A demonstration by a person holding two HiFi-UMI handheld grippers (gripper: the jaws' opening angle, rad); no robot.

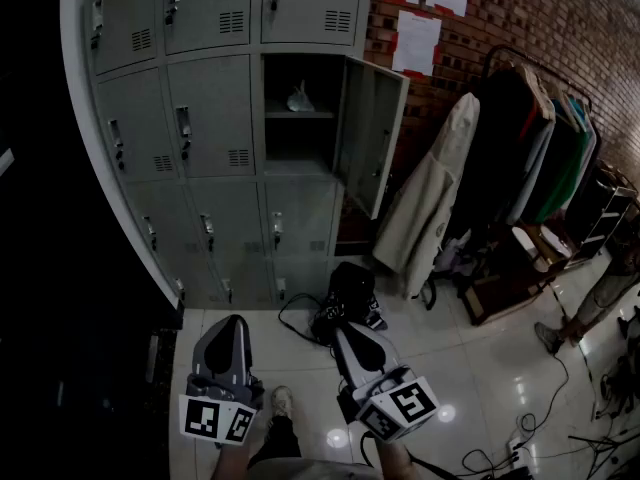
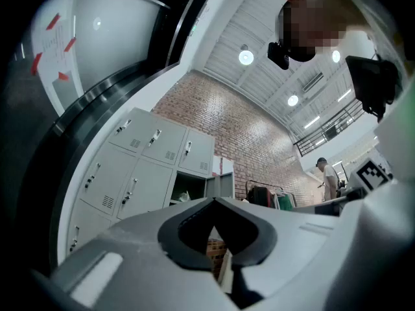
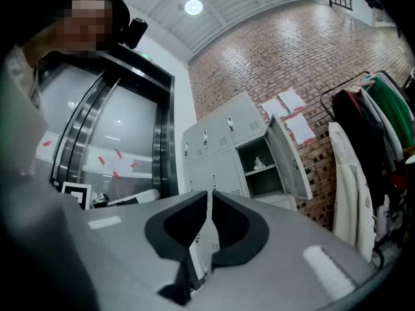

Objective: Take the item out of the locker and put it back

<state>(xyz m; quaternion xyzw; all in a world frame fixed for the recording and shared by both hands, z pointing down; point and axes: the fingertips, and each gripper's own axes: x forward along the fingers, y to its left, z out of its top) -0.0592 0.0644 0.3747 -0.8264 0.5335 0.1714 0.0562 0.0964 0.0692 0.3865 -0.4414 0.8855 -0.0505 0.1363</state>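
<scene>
A grey bank of lockers (image 1: 200, 118) stands ahead, and one middle locker is open with its door (image 1: 372, 133) swung out to the right. On its inner shelf lies a small pale crumpled item (image 1: 300, 98), also seen as the item (image 2: 183, 197) and the item (image 3: 259, 162). Both grippers hang low over the floor, well short of the locker. My left gripper (image 1: 232, 326) (image 2: 214, 203) is shut with nothing in it. My right gripper (image 1: 345, 333) (image 3: 209, 196) is shut too, and empty.
A black bag (image 1: 350, 293) with cables lies on the tiled floor below the open locker. A white coat (image 1: 430, 208) and a rack of clothes (image 1: 530, 148) stand at the right against the brick wall. A person's leg (image 1: 595, 303) shows at the far right.
</scene>
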